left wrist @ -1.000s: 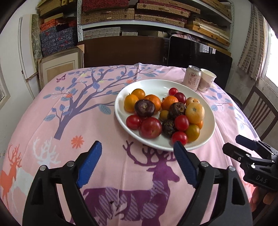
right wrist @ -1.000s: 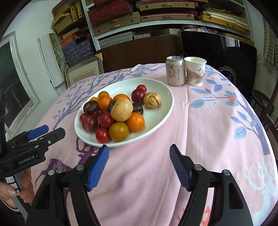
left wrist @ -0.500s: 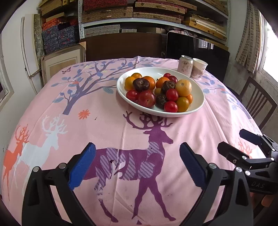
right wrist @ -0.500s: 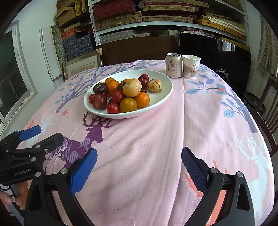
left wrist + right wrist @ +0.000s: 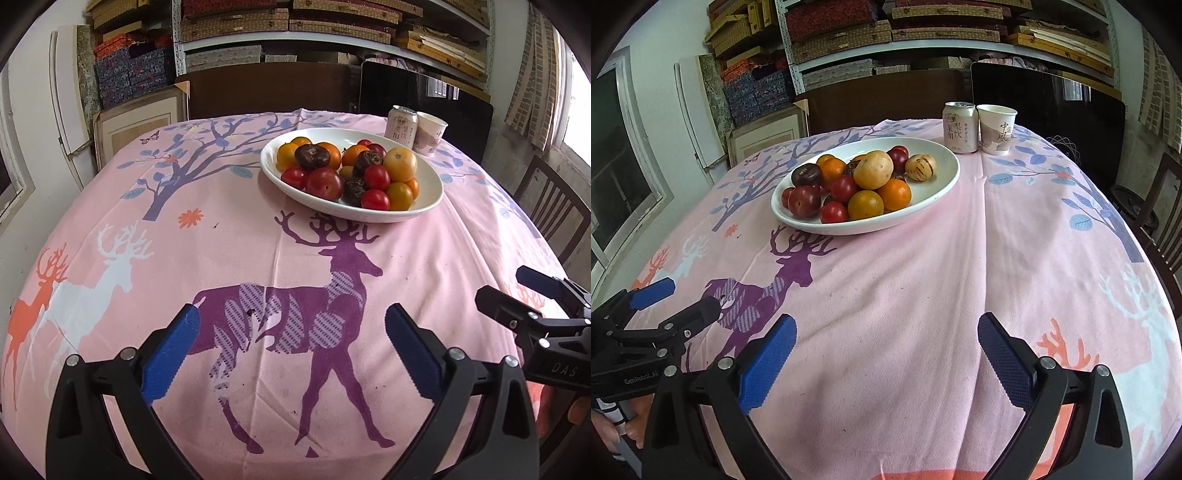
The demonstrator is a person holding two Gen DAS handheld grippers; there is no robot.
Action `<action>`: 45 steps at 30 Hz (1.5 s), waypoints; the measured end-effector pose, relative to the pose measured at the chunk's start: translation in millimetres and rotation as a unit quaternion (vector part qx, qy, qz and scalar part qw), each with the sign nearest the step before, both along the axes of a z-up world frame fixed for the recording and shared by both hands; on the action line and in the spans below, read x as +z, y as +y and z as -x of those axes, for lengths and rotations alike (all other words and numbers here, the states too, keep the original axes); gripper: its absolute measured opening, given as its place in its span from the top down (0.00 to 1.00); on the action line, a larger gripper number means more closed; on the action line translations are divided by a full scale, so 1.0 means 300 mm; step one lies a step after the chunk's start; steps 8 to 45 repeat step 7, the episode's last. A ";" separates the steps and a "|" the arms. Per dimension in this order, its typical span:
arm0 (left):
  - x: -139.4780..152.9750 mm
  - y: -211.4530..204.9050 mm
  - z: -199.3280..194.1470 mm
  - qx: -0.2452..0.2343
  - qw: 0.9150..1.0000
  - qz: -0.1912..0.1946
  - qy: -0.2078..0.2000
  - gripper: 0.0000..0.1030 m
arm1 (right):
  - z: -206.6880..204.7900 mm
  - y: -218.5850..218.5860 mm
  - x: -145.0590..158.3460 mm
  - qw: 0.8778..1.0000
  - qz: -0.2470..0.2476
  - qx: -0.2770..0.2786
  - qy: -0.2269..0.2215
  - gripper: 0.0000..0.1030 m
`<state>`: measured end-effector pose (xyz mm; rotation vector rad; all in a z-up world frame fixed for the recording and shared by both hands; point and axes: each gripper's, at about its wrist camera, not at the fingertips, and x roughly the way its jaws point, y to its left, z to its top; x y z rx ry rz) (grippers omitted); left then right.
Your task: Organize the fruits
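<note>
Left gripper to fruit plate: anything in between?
Nothing but tablecloth with its purple deer print between the open left gripper and the plate, per the left wrist view.

Wide open run of pink deer-print tablecloth (image 5: 258, 251) between the near edge and the white oval plate of piled fruit (image 5: 934, 192), nothing lying on it. Behind the plate, a pale drink can (image 5: 960, 127) and white paper cup (image 5: 996, 129) stand touching, crowding the far right corner.

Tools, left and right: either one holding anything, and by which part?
Nothing held. The left tool and right tool both stand wide open over bare tablecloth, having just been opening; all fruit sits in the white dish.
</note>
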<state>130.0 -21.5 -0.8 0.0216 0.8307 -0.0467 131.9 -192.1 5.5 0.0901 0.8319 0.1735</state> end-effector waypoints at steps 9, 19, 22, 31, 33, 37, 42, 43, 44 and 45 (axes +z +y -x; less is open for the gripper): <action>-0.069 0.017 0.000 0.003 1.000 -0.007 0.028 0.05 | 0.004 0.029 -0.070 0.998 0.013 0.012 0.053 0.04; -0.069 0.017 0.000 0.003 1.000 -0.007 0.028 0.05 | 0.004 0.029 -0.070 0.998 0.013 0.012 0.053 0.04; -0.069 0.017 0.000 0.003 1.000 -0.007 0.028 0.05 | 0.004 0.029 -0.070 0.998 0.013 0.012 0.053 0.04; -0.069 0.017 0.000 0.003 1.000 -0.007 0.028 0.05 | 0.004 0.029 -0.070 0.998 0.013 0.012 0.053 0.04; -0.069 0.017 0.000 0.003 1.000 -0.007 0.028 0.05 | 0.004 0.029 -0.070 0.998 0.013 0.012 0.053 0.04; -0.069 0.017 0.000 0.003 1.000 -0.007 0.028 0.05 | 0.004 0.029 -0.070 0.998 0.013 0.012 0.053 0.04; -0.069 0.017 0.000 0.003 1.000 -0.007 0.028 0.05 | 0.004 0.029 -0.070 0.998 0.013 0.012 0.053 0.04; -0.069 0.017 0.000 0.003 1.000 -0.007 0.028 0.05 | 0.004 0.029 -0.070 0.998 0.013 0.012 0.053 0.04; -0.069 0.017 0.000 0.003 1.000 -0.007 0.028 0.05 | 0.004 0.029 -0.070 0.998 0.013 0.012 0.053 0.04; -0.069 0.017 0.000 0.003 1.000 -0.007 0.028 0.05 | 0.004 0.029 -0.070 0.998 0.013 0.012 0.053 0.04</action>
